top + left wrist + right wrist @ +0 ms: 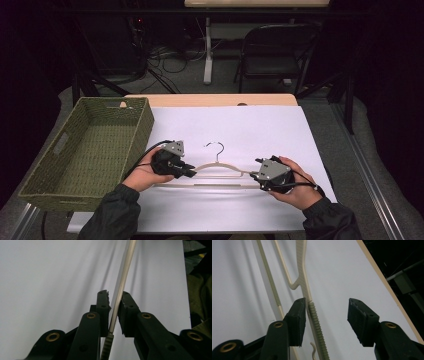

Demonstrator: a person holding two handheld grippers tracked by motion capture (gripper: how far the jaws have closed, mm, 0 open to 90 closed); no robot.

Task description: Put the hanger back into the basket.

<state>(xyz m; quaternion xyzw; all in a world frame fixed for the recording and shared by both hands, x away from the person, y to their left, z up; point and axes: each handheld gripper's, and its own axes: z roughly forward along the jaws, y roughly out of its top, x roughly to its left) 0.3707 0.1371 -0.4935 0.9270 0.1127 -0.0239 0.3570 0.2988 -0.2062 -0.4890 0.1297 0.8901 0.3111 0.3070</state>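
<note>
One beige hanger (215,172) is lying at lower centre of the white sheet (250,130), long axis left-right, hook pointing to the top. It is being pinched by the left gripper (113,312); the right gripper (327,315) is being held wide around its end. One basket (85,150) is sitting left.

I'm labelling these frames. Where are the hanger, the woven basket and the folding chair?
hanger (218,164): high view, the neck just below its hook.
woven basket (141,131): high view, its right wall.
folding chair (272,66): high view, its seat.
</note>
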